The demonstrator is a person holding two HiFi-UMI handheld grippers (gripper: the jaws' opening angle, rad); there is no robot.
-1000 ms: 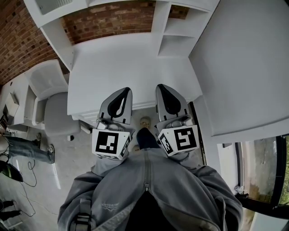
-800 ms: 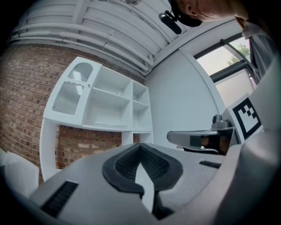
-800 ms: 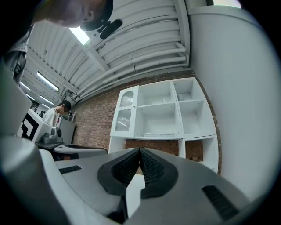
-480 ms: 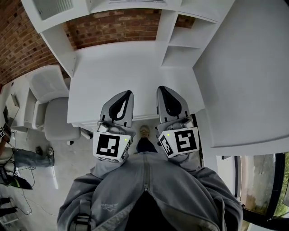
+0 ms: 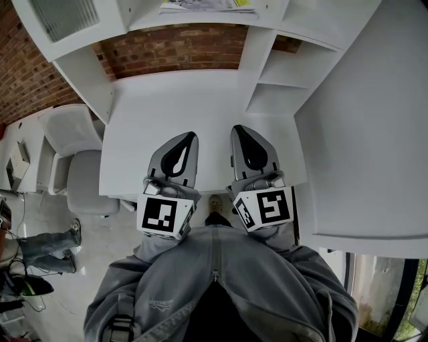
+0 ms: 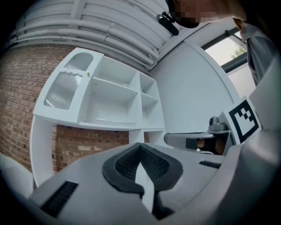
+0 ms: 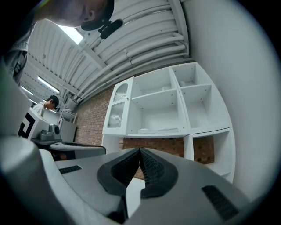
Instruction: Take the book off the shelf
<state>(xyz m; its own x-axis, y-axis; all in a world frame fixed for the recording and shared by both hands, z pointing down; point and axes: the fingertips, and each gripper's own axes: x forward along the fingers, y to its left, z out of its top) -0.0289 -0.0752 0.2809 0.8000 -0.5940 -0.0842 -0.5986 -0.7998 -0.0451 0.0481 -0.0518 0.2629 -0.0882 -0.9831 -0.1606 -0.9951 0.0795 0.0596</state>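
White chair (image 5: 83,177) sits left of the desk (image 5: 167,100). The left gripper (image 5: 189,137) hangs over the desk's near edge, jaws clenched on nothing. The book (image 5: 207,5) lies flat up on the shelf (image 5: 194,21) above the brick, well apart from both grippers. The right gripper (image 5: 239,129), just beside the left, is pinched closed too, empty.

The left tongs (image 5: 188,137) and the right tongs (image 5: 239,129) were held side by side, near each other but apart, just ahead of the person's chest. Both pointed roughly level, reaching out over the near edge of the tabletop (image 5: 167,100). Each pair of jaws was pressed together with nothing between them.
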